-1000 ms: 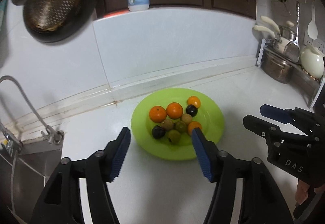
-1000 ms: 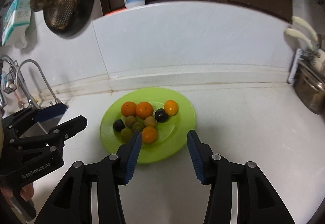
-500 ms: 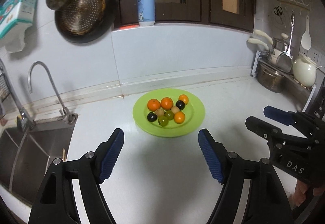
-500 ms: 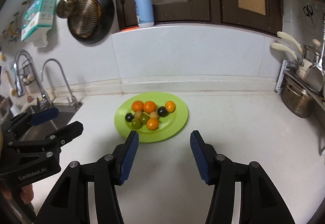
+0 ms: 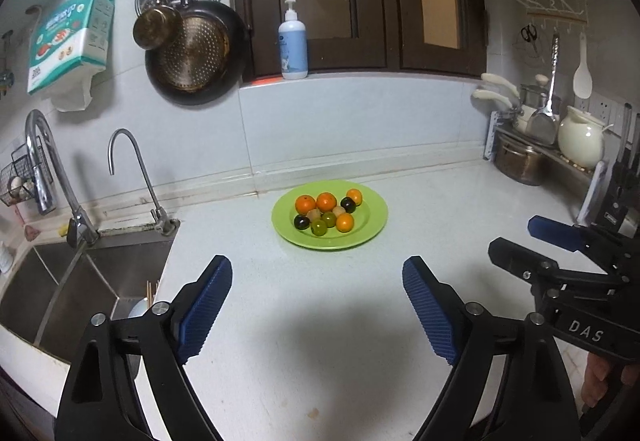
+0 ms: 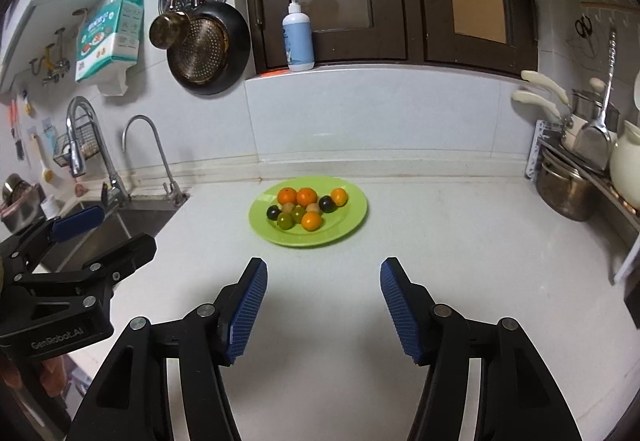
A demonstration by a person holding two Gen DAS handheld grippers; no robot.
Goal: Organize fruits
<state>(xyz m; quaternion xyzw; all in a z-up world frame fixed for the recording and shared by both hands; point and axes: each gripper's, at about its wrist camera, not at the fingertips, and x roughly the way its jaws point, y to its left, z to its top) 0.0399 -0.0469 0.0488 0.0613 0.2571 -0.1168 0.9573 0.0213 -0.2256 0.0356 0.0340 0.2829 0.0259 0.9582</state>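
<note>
Jaws of both tools stand apart and grasp nothing. Left gripper (image 5: pixel 317 305): blue ribbed pads spread wide, having just been opening, with only bare white surface (image 5: pixel 320 341) between them. Right gripper (image 6: pixel 323 307): pads parted somewhat less, likewise just opening, likewise with nothing between. Neither touches any fruit.

Task objects: a round lime-green plastic plate (image 5: pixel 376 217) lies near the tiled back wall, well apart from both grippers. On it sits a tight cluster of small round fruits: four orange tangerines (image 5: pixel 326 201), two dark purple plums (image 5: pixel 301 221), two green fruits (image 5: pixel 319 227) and two pale tan ones, most touching a neighbour. No fruit lies off the plate, and no second container for sorting is visible.

Step in hand, as judged: a stand-off with both tools withdrawn, either the arrangement complete or a fresh approach pending. If another pick is intended, an outer fruit, such as the right-hand tangerine (image 6: pixel 339 196), is the safer choice. Round fruits will likely roll when nudged, so the pads should straddle one fruit squarely, descend clear of its neighbours and close gently.

Stainless sink (image 5: pixel 80 281) lies at left.
</note>
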